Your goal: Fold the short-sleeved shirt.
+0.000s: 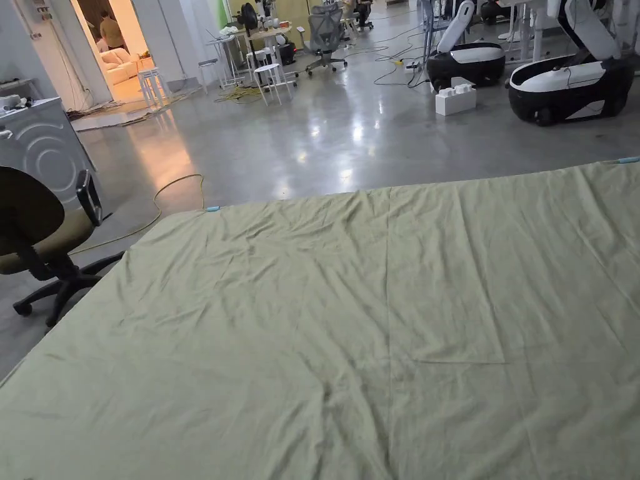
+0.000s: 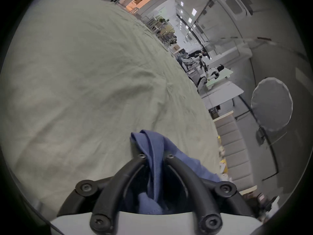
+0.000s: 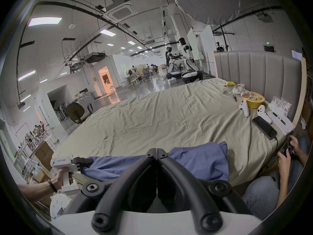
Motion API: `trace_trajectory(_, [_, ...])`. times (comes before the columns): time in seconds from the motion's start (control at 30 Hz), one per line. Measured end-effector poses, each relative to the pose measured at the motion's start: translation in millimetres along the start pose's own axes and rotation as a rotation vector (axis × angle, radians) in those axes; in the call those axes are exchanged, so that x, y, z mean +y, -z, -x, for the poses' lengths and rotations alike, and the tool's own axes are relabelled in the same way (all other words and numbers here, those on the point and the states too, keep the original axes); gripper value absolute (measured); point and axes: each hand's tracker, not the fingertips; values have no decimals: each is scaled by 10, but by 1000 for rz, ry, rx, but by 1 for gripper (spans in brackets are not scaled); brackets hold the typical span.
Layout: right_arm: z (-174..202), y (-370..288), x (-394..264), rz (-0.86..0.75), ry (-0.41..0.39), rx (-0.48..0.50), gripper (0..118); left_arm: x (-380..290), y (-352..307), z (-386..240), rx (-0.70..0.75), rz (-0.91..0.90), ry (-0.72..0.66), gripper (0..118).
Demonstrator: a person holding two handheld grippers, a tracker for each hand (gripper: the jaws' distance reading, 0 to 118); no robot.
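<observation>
Item: blue short-sleeved shirt (image 3: 194, 160), bunched at the near edge of the bed (image 3: 169, 120); left tool (image 2: 153, 157) clenched on a ribbed fold of it; right tool (image 3: 156, 154) jaws pressed together, just in front of the shirt, whether it pinches cloth I cannot tell; I'd carry the shirt bedward, spread flat, collar away from the headboard (image 3: 257, 69) clutter.

In the right gripper view the right gripper (image 3: 156, 154) hides the middle of the blue shirt (image 3: 199, 160); the seated person (image 3: 271, 187) is cut off at lower right.
</observation>
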Motion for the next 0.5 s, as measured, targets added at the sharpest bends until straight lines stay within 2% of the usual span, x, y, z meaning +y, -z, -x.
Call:
trace_trajectory(0.13, [15,-9,58,-5,2,9,0,205,-163,-85,14,-44,-66,9])
trace_trajectory(0.2, [23,-14,70,-8,14,13,0,337,-276,-173,-1,-79,-47,9])
trace_trajectory(0.27, [28,-34,63,-12,20,16,0,497,-434,-302,48,-142,30,9])
trace_trajectory(0.33, [30,-55,44,-14,19,15,0,676,-594,-363,68,-186,48,9])
trace_trajectory(0.43, [-22,-40,-6,0,29,24,0,822,-765,-630,162,-198,195,9])
trace_trajectory(0.5, [-37,-19,-45,14,36,24,0,756,-779,-909,116,-156,262,9])
